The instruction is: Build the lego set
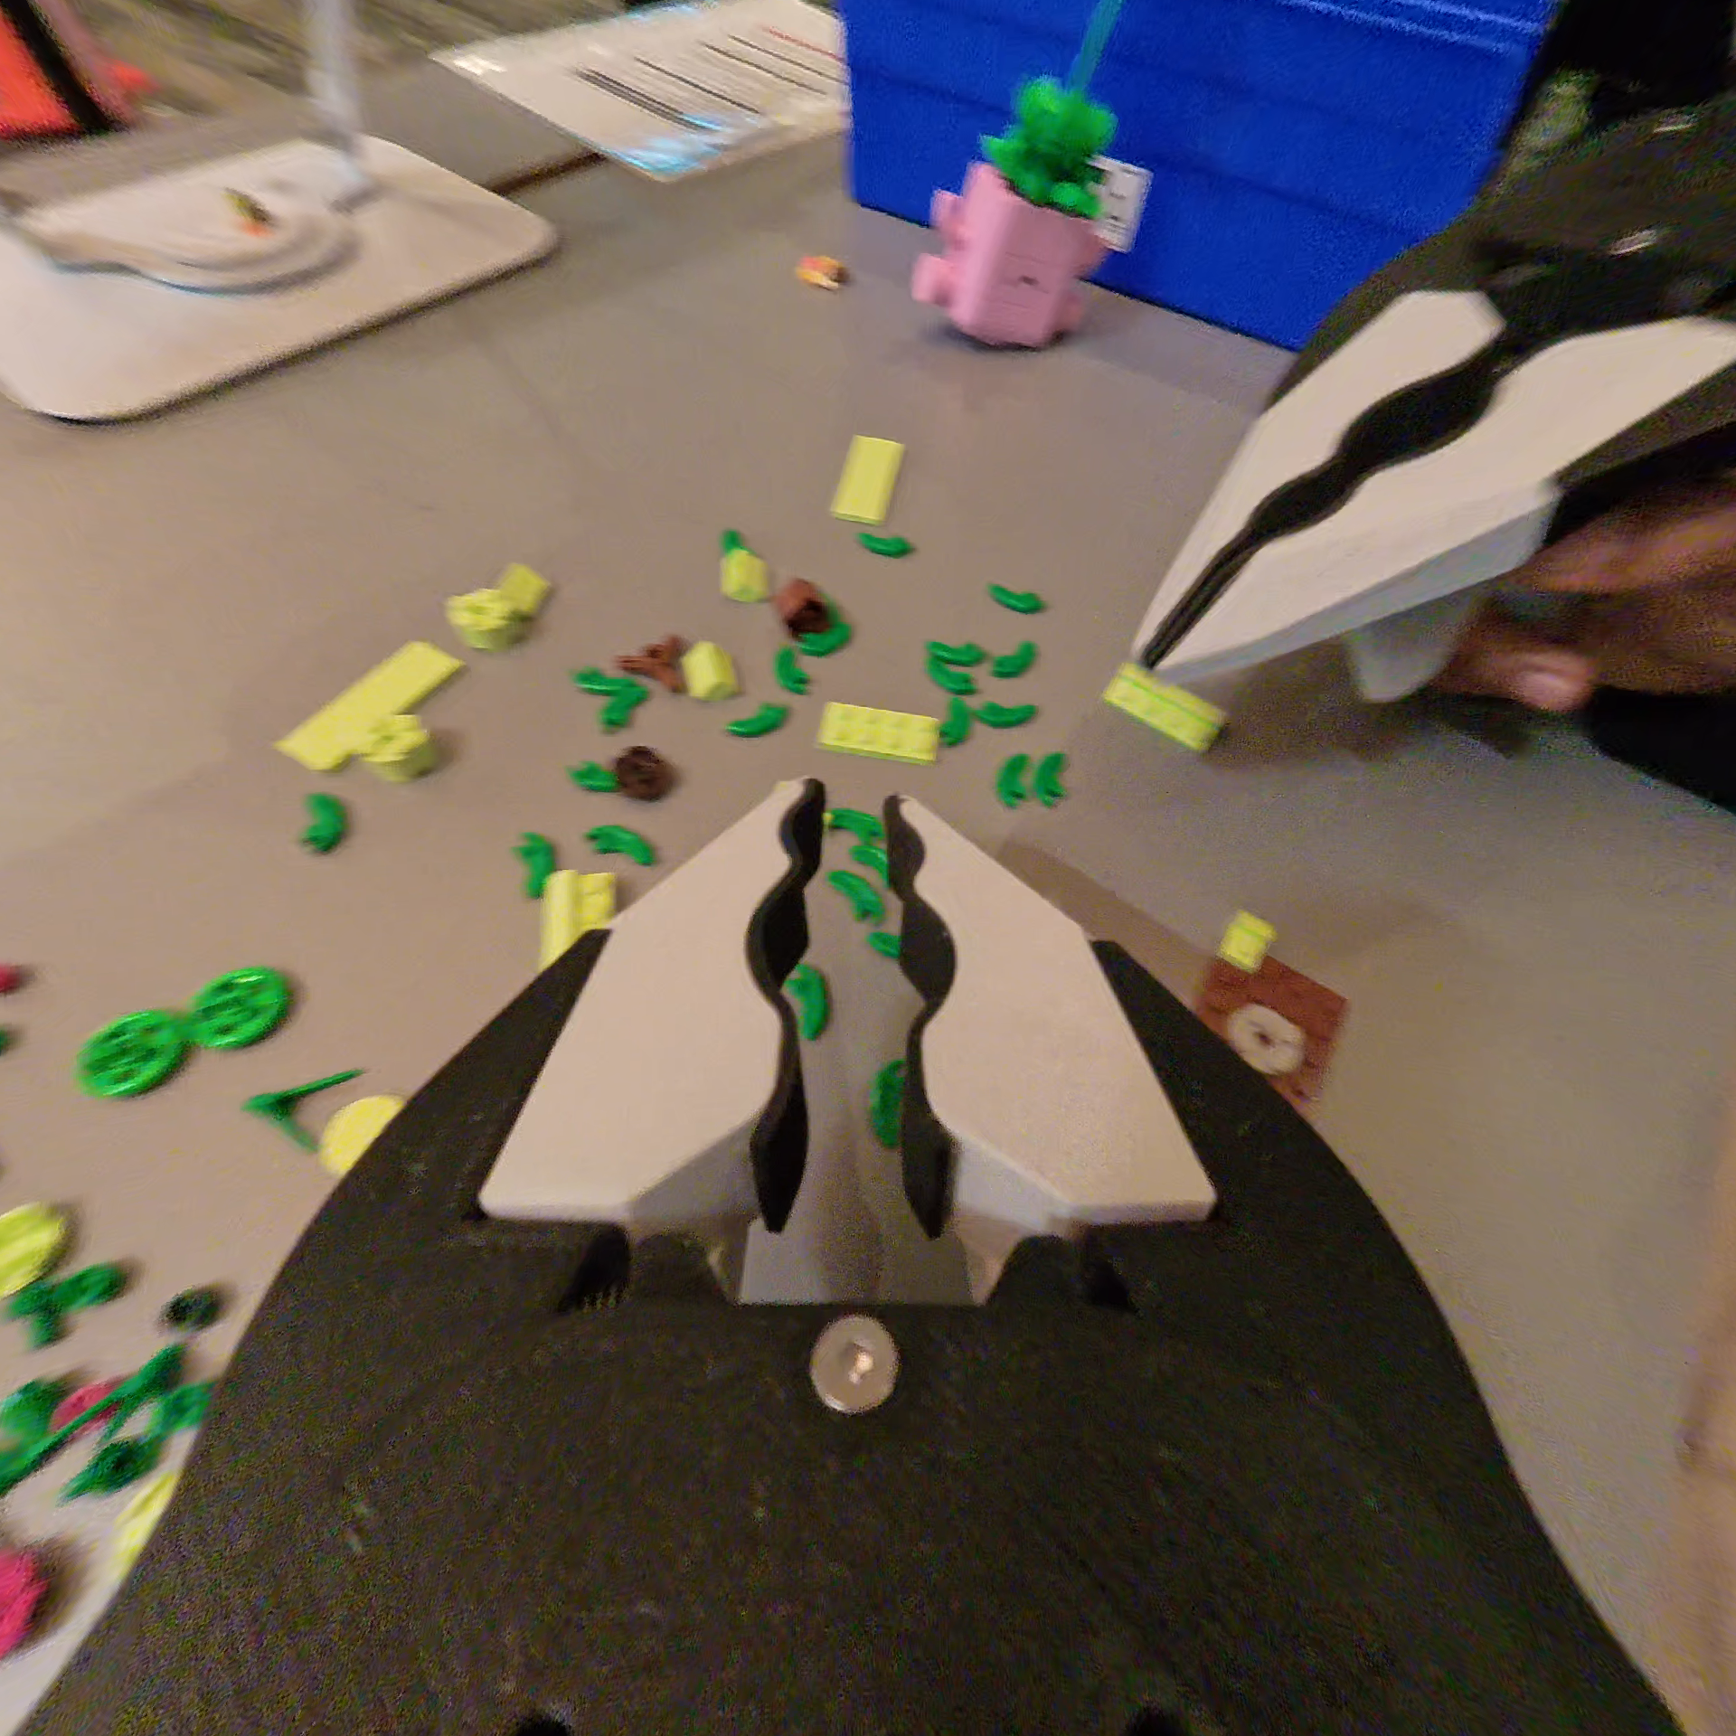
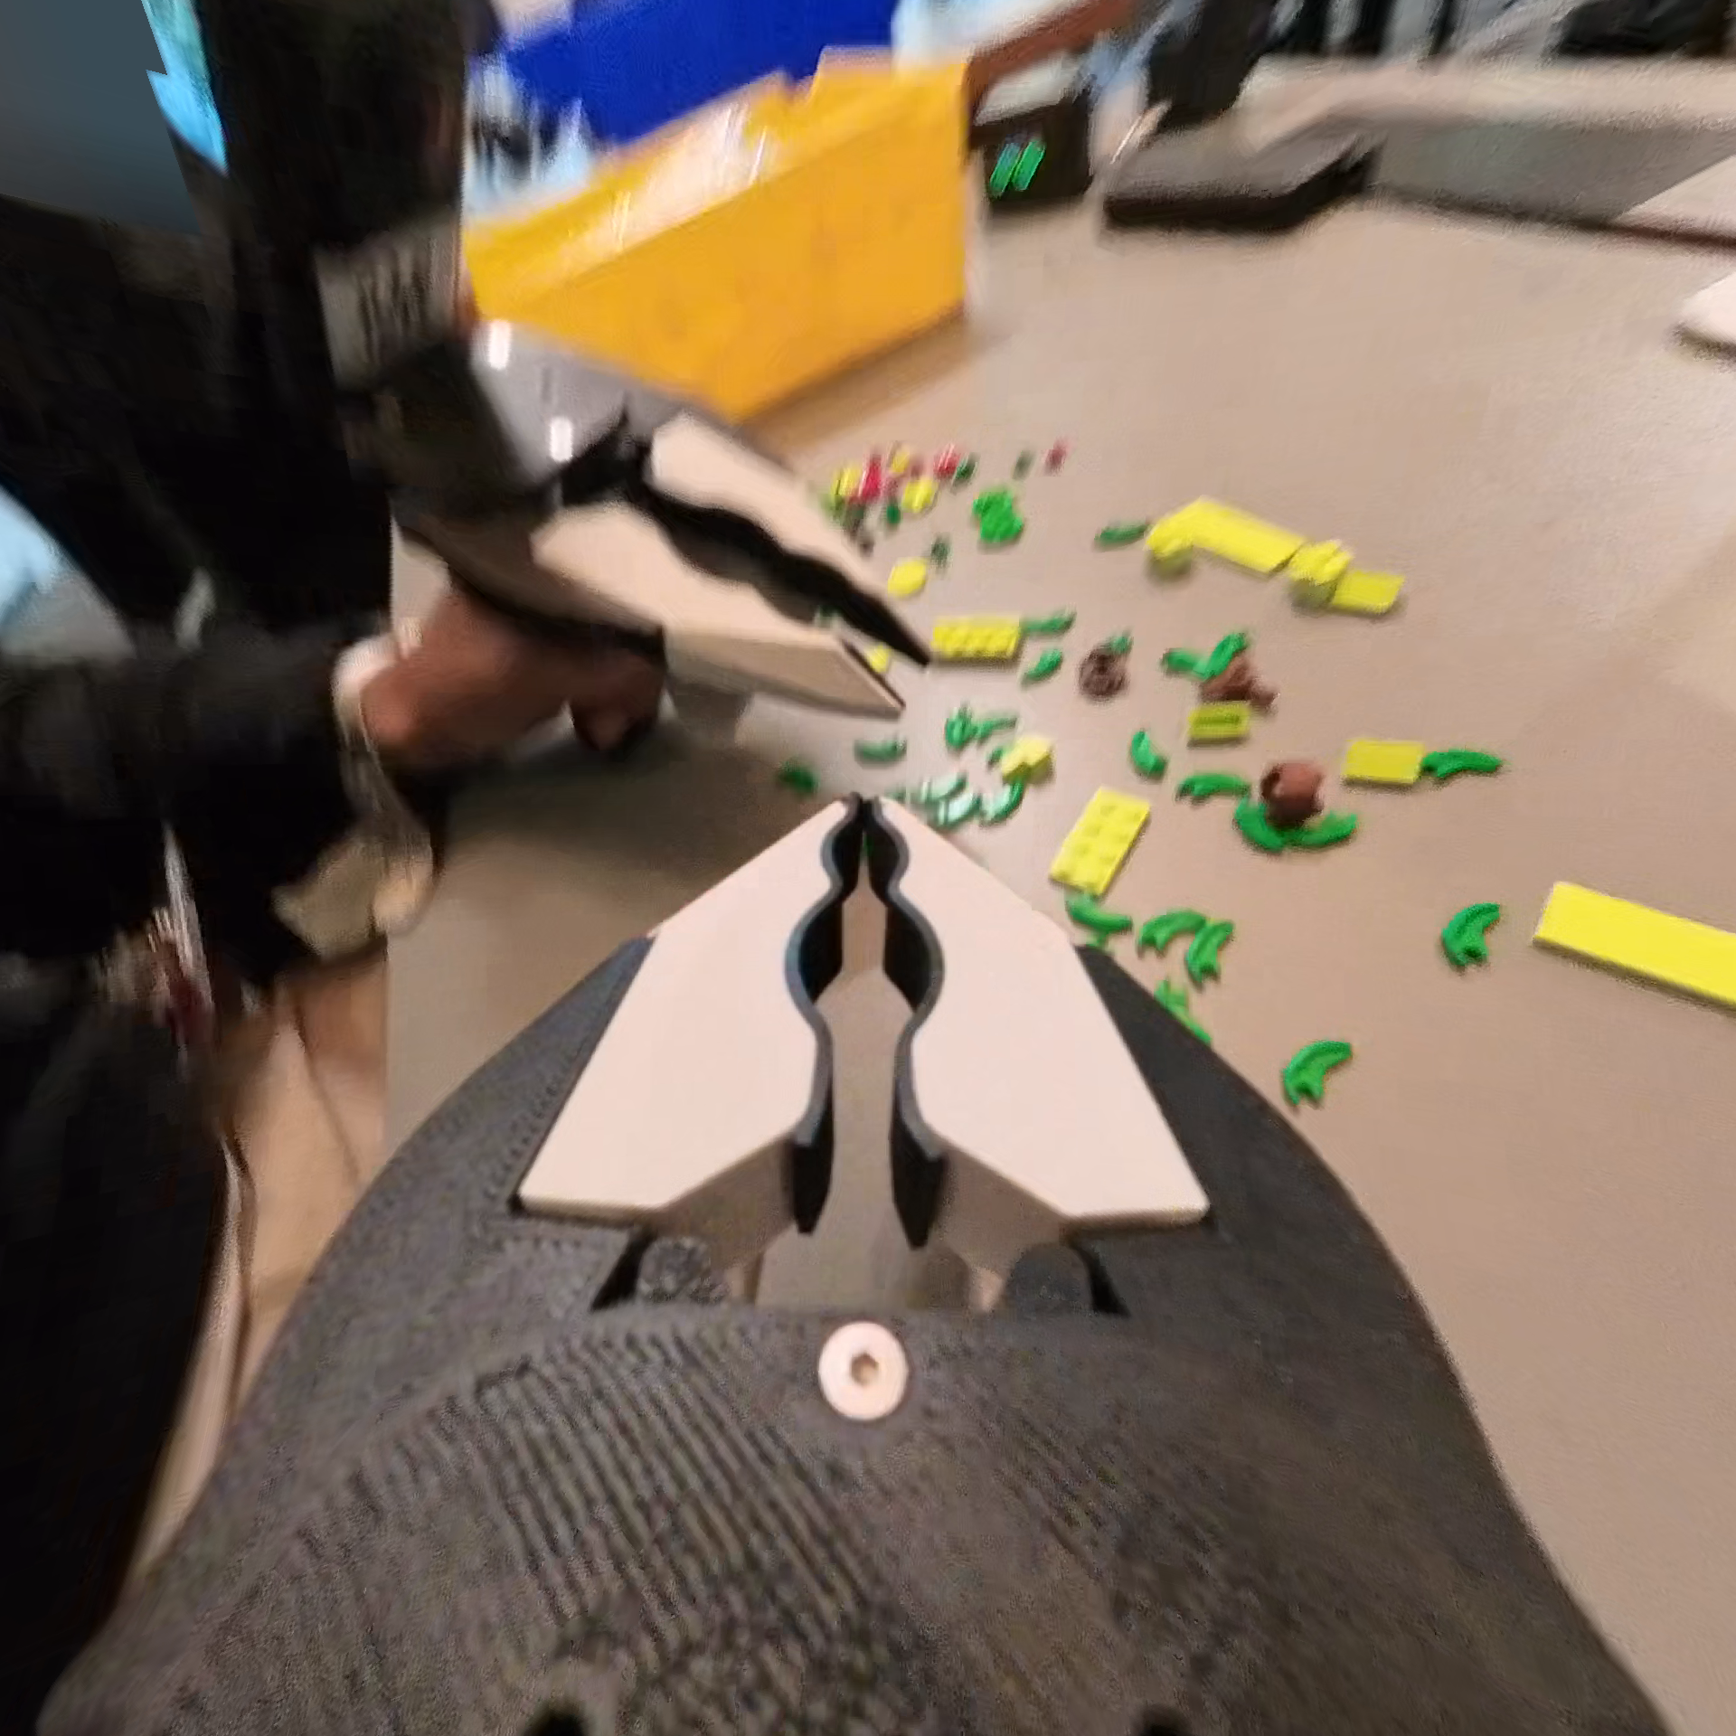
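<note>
Left gripper (image 1: 853, 798) I held parted over green leaf pieces (image 1: 857, 892). Right gripper (image 2: 862, 810) pinched a lime plate (image 1: 1163, 706); printed sheet (image 1: 676, 85) too blurred to read.

Work surface: grey, matte tabletop (image 1: 1409, 939), evenly lit indoors. Far edge carries a blue bin (image 1: 1221, 141), and beside it a sheet of paper in a clear sleeve (image 1: 676, 85). White flat stand base (image 1: 235, 272) at far left. From the right wrist view, a yellow bin (image 2: 751, 272) stands on the tabletop; the background beyond is blurred.
</note>
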Available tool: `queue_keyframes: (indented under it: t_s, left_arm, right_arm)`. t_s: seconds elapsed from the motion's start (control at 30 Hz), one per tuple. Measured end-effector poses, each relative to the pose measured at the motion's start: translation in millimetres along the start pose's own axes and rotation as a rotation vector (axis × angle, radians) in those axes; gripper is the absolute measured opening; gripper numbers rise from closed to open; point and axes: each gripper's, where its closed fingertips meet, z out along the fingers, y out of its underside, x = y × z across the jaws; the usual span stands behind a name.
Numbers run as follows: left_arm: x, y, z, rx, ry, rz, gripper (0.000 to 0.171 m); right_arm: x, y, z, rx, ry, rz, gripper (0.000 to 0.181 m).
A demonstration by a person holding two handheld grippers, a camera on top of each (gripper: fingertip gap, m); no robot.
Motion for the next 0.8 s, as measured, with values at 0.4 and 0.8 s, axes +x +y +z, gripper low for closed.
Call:
queue_keyframes:
  t_s: [0.4, 0.8]
  left_arm:
    - [-19.1, -1.3, -3.3, 0.001, -0.204, 0.196, 0.0]
    - [-16.2, 0.5, -12.2, 0.025, -0.131, 0.231, 0.005]
  right_arm:
    - [42.8, 20.6, 65.5, -0.288, 0.335, -0.116, 0.008]
    - [39.9, 14.1, 59.8, -0.248, 0.265, -0.066, 0.002]
